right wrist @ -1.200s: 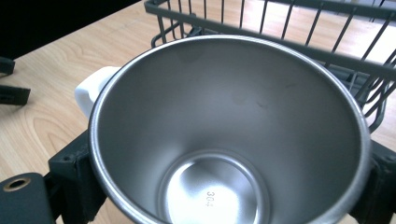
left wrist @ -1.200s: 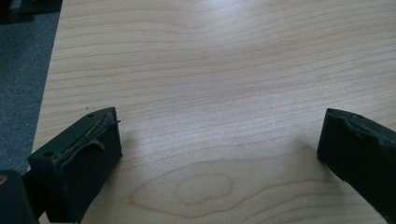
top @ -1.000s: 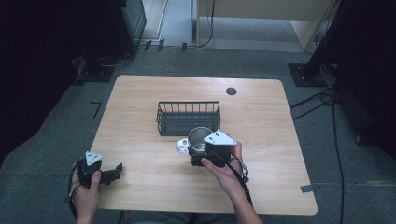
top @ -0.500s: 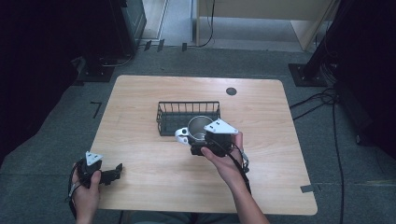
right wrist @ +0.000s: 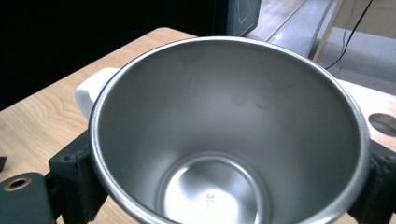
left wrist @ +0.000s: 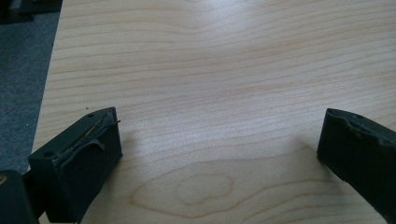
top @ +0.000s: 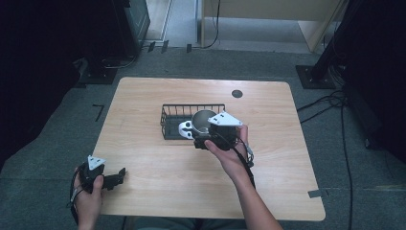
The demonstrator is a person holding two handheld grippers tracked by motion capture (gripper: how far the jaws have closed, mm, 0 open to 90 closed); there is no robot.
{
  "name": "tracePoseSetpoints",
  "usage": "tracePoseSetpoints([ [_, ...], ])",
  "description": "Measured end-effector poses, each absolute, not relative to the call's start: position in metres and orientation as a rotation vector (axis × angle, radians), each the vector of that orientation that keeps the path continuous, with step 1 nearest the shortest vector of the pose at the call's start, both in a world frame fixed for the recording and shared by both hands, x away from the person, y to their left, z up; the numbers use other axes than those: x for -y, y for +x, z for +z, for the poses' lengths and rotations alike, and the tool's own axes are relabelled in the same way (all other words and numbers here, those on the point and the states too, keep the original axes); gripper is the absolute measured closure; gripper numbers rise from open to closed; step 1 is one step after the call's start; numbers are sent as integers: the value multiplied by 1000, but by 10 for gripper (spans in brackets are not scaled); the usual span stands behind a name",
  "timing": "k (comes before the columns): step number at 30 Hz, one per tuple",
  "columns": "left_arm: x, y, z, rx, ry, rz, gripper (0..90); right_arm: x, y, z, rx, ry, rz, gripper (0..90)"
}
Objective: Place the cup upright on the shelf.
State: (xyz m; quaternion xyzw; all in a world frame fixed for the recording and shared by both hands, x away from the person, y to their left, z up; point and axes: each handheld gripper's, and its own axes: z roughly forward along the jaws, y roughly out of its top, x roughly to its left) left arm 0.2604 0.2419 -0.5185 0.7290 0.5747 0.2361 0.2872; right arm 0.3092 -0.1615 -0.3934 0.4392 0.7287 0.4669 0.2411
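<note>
1. Right gripper (top: 207, 136): black jaws clamped on either side of a steel cup (right wrist: 229, 135), held over the near edge of the wire basket (top: 174, 115).
2. Cup: round, brushed metal, tapering to a flat base stamped with small digits; a white handle (right wrist: 91, 93) at one side; nothing inside.
3. Basket: black wire, rectangular, standing on the table (top: 143, 100) of pale wood grain.
4. Left gripper (left wrist: 219, 140): jaws wide apart, holding nothing, low over the table's near left corner.
</note>
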Motion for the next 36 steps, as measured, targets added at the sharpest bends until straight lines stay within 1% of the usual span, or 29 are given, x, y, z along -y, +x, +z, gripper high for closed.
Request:
tracePoseSetpoints([
  [22, -242, 260, -518, -1536, 1948, 630, 0, 154, 354, -370, -1948, 1201, 1257, 68],
  [28, -242, 260, -518, -1536, 1950, 629, 0, 152, 369, -373, -1932, 1230, 1242, 68],
  [36, -242, 260, -518, -1535, 1950, 629, 0, 151, 392, -385, -1918, 1271, 1199, 69],
])
